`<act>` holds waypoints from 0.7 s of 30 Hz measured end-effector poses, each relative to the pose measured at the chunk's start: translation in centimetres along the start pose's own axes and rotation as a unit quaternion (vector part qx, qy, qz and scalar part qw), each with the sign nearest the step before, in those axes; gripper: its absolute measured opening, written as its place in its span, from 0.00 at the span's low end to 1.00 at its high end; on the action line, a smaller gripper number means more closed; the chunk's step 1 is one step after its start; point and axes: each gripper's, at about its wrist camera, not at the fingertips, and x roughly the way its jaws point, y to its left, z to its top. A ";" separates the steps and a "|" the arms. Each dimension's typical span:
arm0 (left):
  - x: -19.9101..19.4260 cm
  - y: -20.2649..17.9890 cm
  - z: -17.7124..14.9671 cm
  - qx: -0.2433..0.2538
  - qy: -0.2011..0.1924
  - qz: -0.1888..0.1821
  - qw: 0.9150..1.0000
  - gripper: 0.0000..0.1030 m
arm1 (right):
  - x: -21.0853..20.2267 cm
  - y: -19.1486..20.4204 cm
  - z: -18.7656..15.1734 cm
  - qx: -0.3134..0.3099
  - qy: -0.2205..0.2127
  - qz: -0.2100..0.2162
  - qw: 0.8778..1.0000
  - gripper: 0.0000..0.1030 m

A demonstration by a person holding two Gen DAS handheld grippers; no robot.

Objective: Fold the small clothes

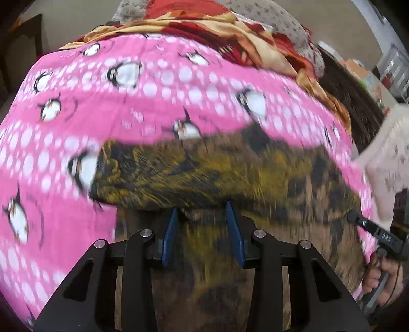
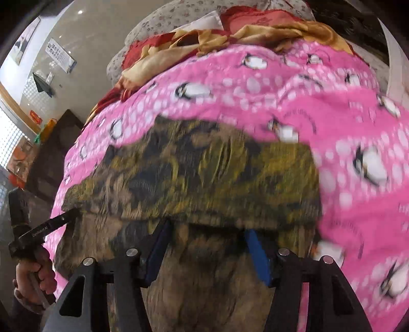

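**Camouflage garment half folded on the pink penguin blanket**

Camouflage garment (image 1: pixel 230 173), a small piece in olive, brown and black, lies on a pink blanket (image 1: pixel 76 107) printed with white dots and penguins. Its far part is doubled back over the near part, so a folded edge runs across both wrist views just ahead of the blue fingers. The pictures are blurred, so finer detail of the cloth cannot be told.

Left claw (image 1: pixel 203 212) points down at the garment. Its two blue fingers (image 1: pixel 170 235) stand apart with their tips right at the folded edge; whether they pinch any cloth cannot be told.

Right claw (image 2: pixel 208 229) stands released, its blue fingers (image 2: pixel 258 255) spread wider, tips at the fold and nothing visibly pressed between them. From the left wrist view it shows at the right edge of the garment, held by a hand (image 1: pixel 381 278).

Beyond the blanket lies a crumpled red and gold cloth (image 1: pixel 217 28), and behind it a pale speckled fabric (image 2: pixel 163 18).
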 end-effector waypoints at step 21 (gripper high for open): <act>1.0 0.7 2.8 -0.020 -0.098 -0.003 0.995 0.35 | -0.2 2.9 2.3 0.000 -0.069 -0.063 0.996 0.57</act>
